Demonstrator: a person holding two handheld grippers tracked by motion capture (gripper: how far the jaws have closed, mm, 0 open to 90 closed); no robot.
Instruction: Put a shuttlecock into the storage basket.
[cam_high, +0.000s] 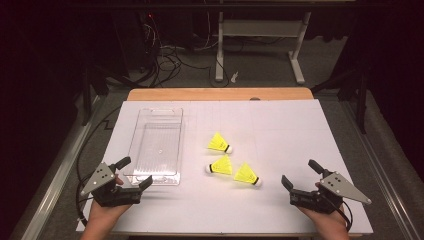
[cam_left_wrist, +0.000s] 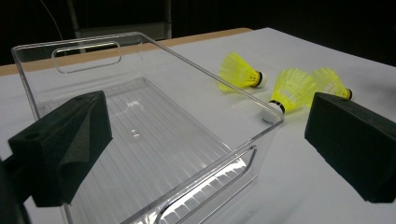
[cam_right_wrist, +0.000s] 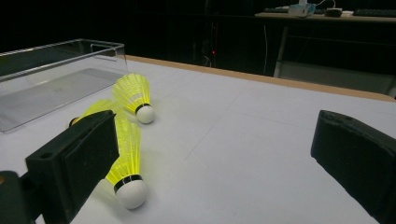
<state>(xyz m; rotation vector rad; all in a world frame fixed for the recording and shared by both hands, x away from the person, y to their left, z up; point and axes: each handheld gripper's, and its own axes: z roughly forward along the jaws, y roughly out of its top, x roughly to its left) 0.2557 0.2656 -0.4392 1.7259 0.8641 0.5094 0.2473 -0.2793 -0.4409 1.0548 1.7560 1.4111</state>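
Two grippers, and you've got both parked low at the near edge of the table, one at each corner, with a hand wrapped under each. Your left gripper (cam_high: 131, 173) points up and inward at the near end of the clear plastic bin (cam_high: 148, 116), jaws spread wide with nothing between them; in the left gripper view the bin's near corner sits right between the two black pads. Your right gripper (cam_high: 301, 173) angles inward toward the shuttlecocks, jaws also wide apart and holding nothing.

Three yellow shuttlecocks (cam_high: 233, 164) lie on their sides just right of the bin, close together mid-table, none inside it.

Surface is a white sheet (cam_high: 290, 130) over a wooden tabletop (cam_high: 220, 94). Behind it the room's dark, with tangled cables on the floor and a white desk frame (cam_high: 260, 35).
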